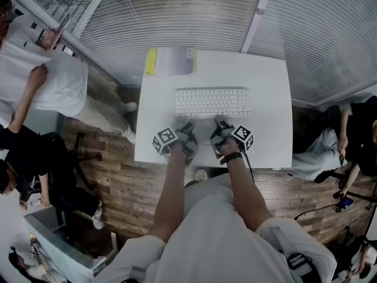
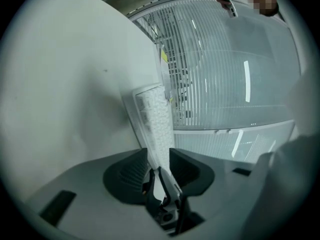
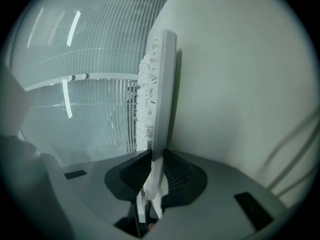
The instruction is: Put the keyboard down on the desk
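A white keyboard lies level over the middle of the white desk; I cannot tell whether it touches the top. Both grippers hold its near long edge. My left gripper is shut on the left part of that edge, and in the left gripper view the keyboard runs away from the left gripper, clamped between the dark pads. My right gripper is shut on the right part, and in the right gripper view the keyboard's side stands pinched in the right gripper, close beside the desk top.
A grey folder with a yellow edge lies at the desk's back left. Ribbed glass partitions stand behind the desk. People stand at the left and sit at the right. Cables cross the desk near the right gripper.
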Action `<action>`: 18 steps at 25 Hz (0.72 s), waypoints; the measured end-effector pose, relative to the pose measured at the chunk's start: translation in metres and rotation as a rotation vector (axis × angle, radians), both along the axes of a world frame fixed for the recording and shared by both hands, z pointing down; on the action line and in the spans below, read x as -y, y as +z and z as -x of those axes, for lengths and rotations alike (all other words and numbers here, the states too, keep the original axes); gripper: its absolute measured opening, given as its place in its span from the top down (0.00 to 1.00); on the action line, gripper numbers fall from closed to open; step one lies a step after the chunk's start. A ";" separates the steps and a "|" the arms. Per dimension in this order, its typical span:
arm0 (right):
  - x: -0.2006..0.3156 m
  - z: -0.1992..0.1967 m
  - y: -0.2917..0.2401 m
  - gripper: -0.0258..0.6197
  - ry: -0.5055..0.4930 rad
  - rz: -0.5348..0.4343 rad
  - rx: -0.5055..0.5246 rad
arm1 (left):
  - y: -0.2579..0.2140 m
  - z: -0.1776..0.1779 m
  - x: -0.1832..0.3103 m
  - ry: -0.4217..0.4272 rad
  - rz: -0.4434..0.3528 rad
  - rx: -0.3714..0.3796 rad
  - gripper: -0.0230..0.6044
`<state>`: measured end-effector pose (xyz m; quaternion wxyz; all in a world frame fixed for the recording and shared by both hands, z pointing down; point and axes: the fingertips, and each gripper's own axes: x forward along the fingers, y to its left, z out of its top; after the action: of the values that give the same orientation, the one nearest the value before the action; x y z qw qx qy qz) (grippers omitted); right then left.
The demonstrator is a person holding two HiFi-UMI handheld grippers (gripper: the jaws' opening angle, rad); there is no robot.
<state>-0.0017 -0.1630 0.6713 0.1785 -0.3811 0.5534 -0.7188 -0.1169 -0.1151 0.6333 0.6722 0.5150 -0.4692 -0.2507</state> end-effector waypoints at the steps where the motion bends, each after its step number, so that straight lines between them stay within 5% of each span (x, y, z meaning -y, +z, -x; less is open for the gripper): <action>1: -0.001 0.000 0.002 0.84 -0.003 0.011 -0.006 | 0.000 0.000 0.000 -0.001 -0.001 0.002 0.75; 11: -0.005 -0.001 0.010 0.85 -0.069 0.115 -0.124 | -0.002 0.003 -0.002 -0.021 -0.001 0.003 0.75; 18: -0.003 -0.002 0.011 0.85 -0.112 0.094 -0.189 | -0.002 0.006 -0.001 -0.024 -0.012 0.013 0.75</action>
<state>-0.0001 -0.1598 0.6819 0.0670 -0.4235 0.5537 -0.7138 -0.1231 -0.1141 0.6313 0.6629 0.5150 -0.4782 -0.2582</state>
